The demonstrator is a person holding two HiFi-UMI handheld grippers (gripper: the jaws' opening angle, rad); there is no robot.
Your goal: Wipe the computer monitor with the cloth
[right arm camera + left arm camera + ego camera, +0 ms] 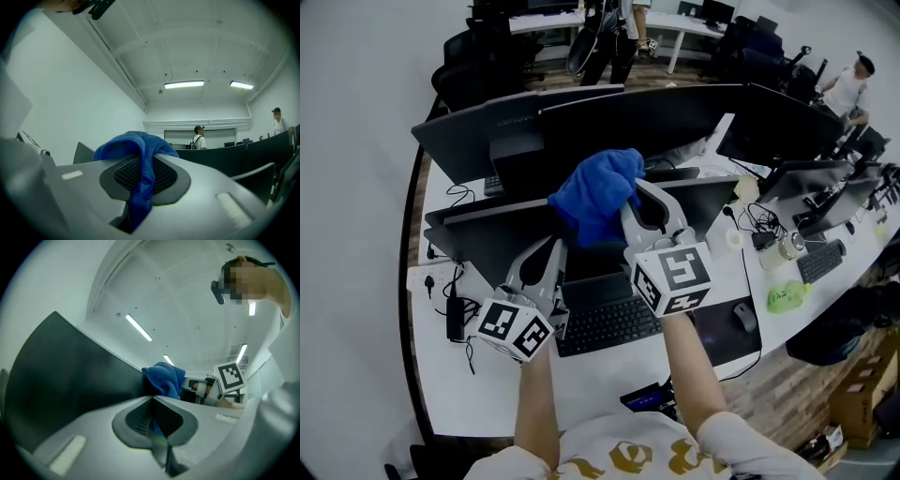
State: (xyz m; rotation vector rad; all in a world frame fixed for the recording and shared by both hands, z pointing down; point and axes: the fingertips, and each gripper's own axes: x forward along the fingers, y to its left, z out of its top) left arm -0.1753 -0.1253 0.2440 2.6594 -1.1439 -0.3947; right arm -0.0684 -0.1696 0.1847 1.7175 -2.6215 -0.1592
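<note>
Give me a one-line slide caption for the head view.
Right gripper clamps a blue cloth at the near monitor's top edge; left gripper, shut, sits lower left.

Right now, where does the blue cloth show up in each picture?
Head view: blue cloth at centre, over the monitor's top edge.
Left gripper view: right of centre, beside the monitor; a sliver between the jaws.
Right gripper view: low centre, pinched between the jaws.
Shared landmark: right gripper's marker cube, in head and left gripper views.
</note>
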